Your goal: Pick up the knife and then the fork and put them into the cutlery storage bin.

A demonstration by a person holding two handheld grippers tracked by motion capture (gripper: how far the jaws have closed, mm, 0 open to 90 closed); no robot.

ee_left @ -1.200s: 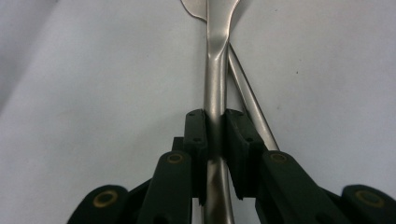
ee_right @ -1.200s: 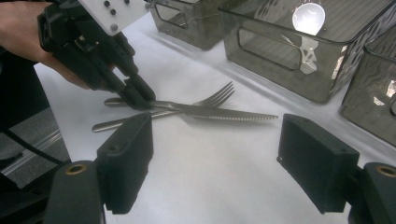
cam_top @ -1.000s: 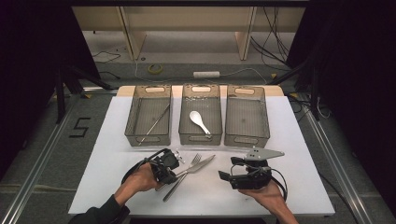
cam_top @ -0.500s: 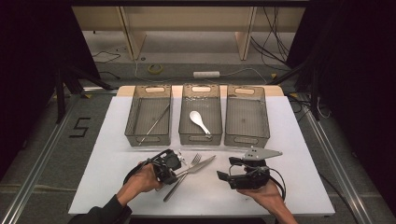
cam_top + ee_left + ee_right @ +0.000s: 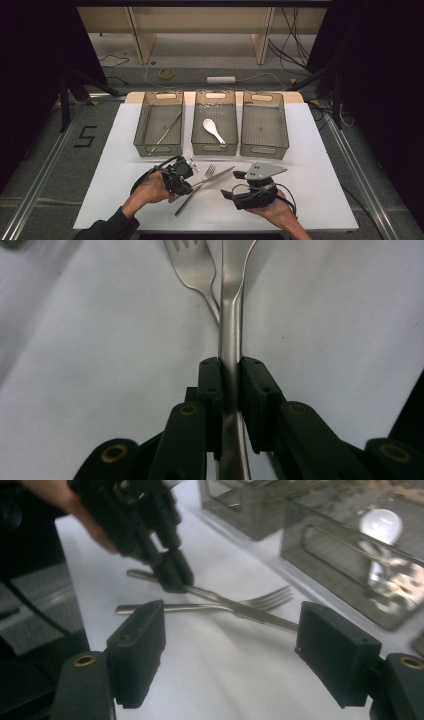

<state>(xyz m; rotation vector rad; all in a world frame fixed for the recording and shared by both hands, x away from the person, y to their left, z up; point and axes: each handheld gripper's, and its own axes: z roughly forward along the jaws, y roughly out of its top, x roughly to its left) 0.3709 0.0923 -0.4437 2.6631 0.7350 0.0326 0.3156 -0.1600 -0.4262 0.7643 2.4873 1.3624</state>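
A steel knife (image 5: 231, 330) lies on the white table, crossing over a fork (image 5: 192, 265). My left gripper (image 5: 231, 375) is shut on the knife's handle, with both pads pressed on it. In the high view the left gripper (image 5: 182, 181) sits at the front centre-left, with the knife (image 5: 220, 176) running out to its right and the fork (image 5: 207, 174) beneath it. My right gripper (image 5: 235, 655) stands open and holds nothing, its jaws aimed at the knife (image 5: 250, 611) and fork (image 5: 270, 598). The high view shows that right gripper (image 5: 233, 185) just right of the cutlery.
Three clear bins stand in a row behind the cutlery. The left bin (image 5: 140, 125) holds a thin metal rod (image 5: 166, 131), the middle bin (image 5: 215, 149) holds a white spoon (image 5: 213, 130), and the right bin (image 5: 263, 150) looks empty. The white table (image 5: 320, 175) ends at dark floor on each side.
My right gripper has slid a little to the left, closer to the knife and fork. The left gripper keeps its hold and has not moved.
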